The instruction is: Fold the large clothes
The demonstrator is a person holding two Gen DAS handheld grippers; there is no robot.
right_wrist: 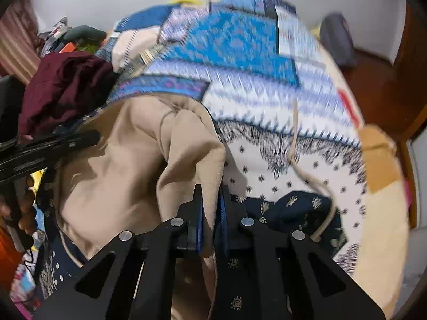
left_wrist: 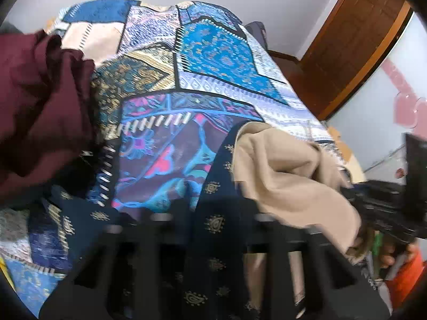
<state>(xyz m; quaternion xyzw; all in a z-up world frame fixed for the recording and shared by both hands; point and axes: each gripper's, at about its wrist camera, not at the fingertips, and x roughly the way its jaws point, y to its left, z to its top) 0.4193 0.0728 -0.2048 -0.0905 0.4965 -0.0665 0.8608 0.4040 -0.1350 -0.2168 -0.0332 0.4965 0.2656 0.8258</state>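
We see our right tool (right_wrist: 212, 208) pointing down at a bed, and its two black fingers are pinched tight on a fold of the big garment (right_wrist: 128, 176). The garment is dark blue with small gold shapes on the outside and plain tan on the inside. The tan side bunches up right in front of the right tool and spreads away to its left. A thin tan cord (right_wrist: 295, 136) from the garment trails over the bedspread (right_wrist: 267, 85) to the right of this tool. The bedspread has blue, white and pink patches, and it lies under everything in front of both tools. Our left tool (left_wrist: 213, 213) points down too. The dark blue cloth runs up between its fingers, which stand close together on it, so it has hold of the same garment (left_wrist: 213, 224). The picture is blurry there. The tan side of the garment sits just to the right of the left tool. Farther right of it we see the other tool from the side, with a hand (left_wrist: 389, 258) under it. A dark red cloth (left_wrist: 40, 101) lies in a heap up and to the left of the left tool, well apart from the garment.
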